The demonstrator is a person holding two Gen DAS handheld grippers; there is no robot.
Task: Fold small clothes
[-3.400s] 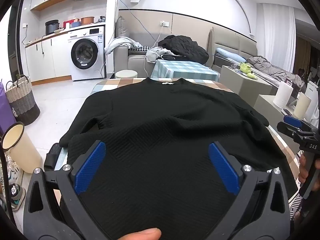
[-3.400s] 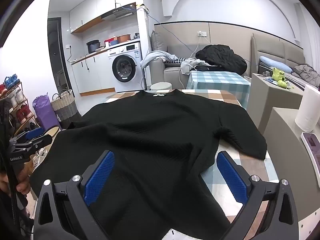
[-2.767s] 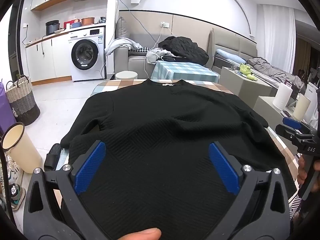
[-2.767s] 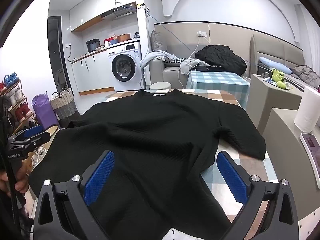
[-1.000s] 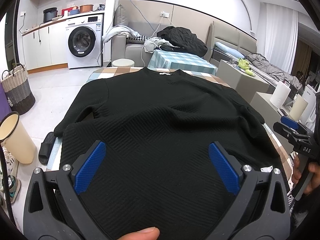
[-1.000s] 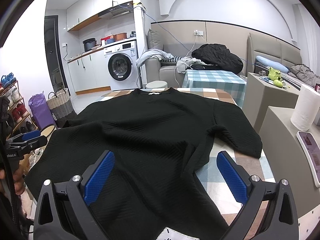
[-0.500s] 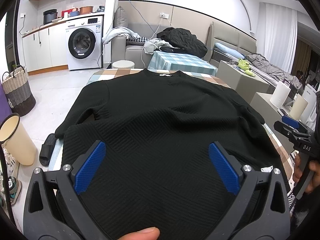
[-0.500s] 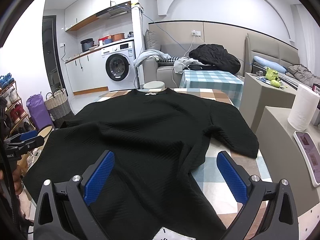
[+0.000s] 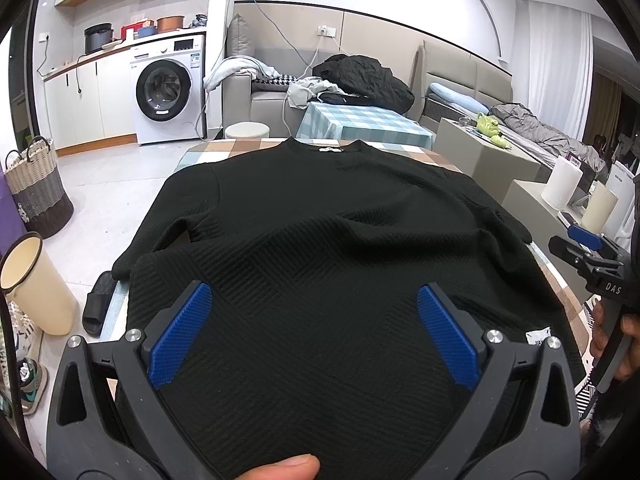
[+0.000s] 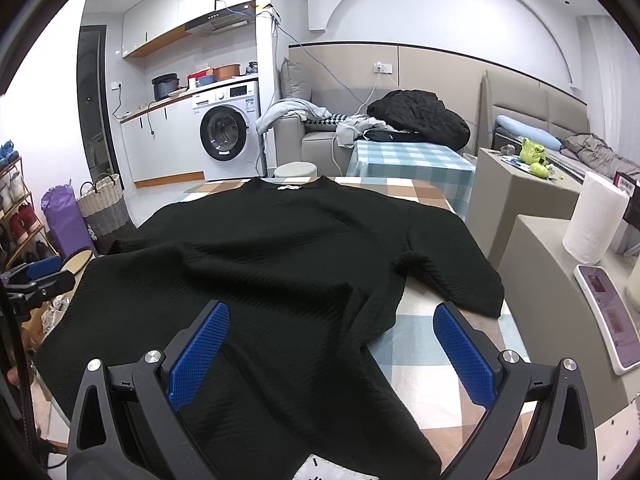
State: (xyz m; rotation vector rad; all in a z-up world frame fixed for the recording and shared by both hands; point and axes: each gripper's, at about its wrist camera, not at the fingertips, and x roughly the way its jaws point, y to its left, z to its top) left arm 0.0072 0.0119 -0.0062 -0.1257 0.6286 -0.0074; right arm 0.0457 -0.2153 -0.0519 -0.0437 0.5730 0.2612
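A black textured sweater [image 9: 320,216] [image 10: 280,264] lies spread flat on a checked table [image 10: 432,344], neck at the far end, hem toward me. Its left sleeve hangs off the table's left edge; the right sleeve [image 10: 452,272] lies on the cloth. My left gripper [image 9: 314,332] hovers open above the hem's middle, nothing between its blue pads. My right gripper [image 10: 332,352] is open too, over the hem's right part, and shows at the right edge of the left wrist view [image 9: 584,256]. White care labels [image 9: 538,338] [image 10: 328,470] peek out at the hem.
A cream bin [image 9: 32,284] and a slipper [image 9: 96,304] stand on the floor left of the table. Grey cabinets with paper rolls [image 10: 592,220] and a phone [image 10: 608,312] flank the right. A second checked table [image 10: 404,160], sofa and washing machine [image 10: 228,136] lie beyond.
Both grippers stayed open and drifted slightly, the views shifting a little over the sweater's hem. The sweater itself has not moved in the last second.
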